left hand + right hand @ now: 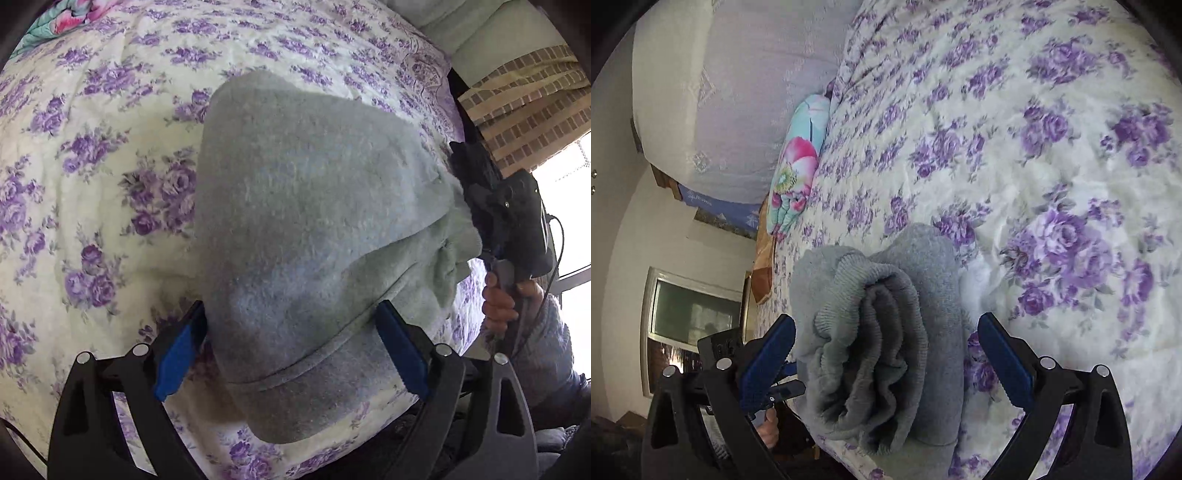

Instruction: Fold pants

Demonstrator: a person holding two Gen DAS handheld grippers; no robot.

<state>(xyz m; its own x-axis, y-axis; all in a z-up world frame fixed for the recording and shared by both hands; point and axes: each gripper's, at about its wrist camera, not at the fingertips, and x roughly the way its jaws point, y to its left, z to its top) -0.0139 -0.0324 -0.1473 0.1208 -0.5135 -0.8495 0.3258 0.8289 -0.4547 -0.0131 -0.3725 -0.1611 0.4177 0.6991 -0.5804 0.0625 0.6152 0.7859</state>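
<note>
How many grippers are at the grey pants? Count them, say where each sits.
2. The left gripper has the pants' hemmed end between its jaws; the right gripper, the ribbed end. None seems hidden.

Floral bedspread [1015, 155], white wall [624, 221], bright window [569, 192].

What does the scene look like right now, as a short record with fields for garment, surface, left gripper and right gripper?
garment: grey fleece pants, folded into a thick bundle
surface: purple floral quilt on a bed
left gripper: open wide, straddling one end of the bundle
right gripper: open, fingers either side of the ribbed waistband end
</note>
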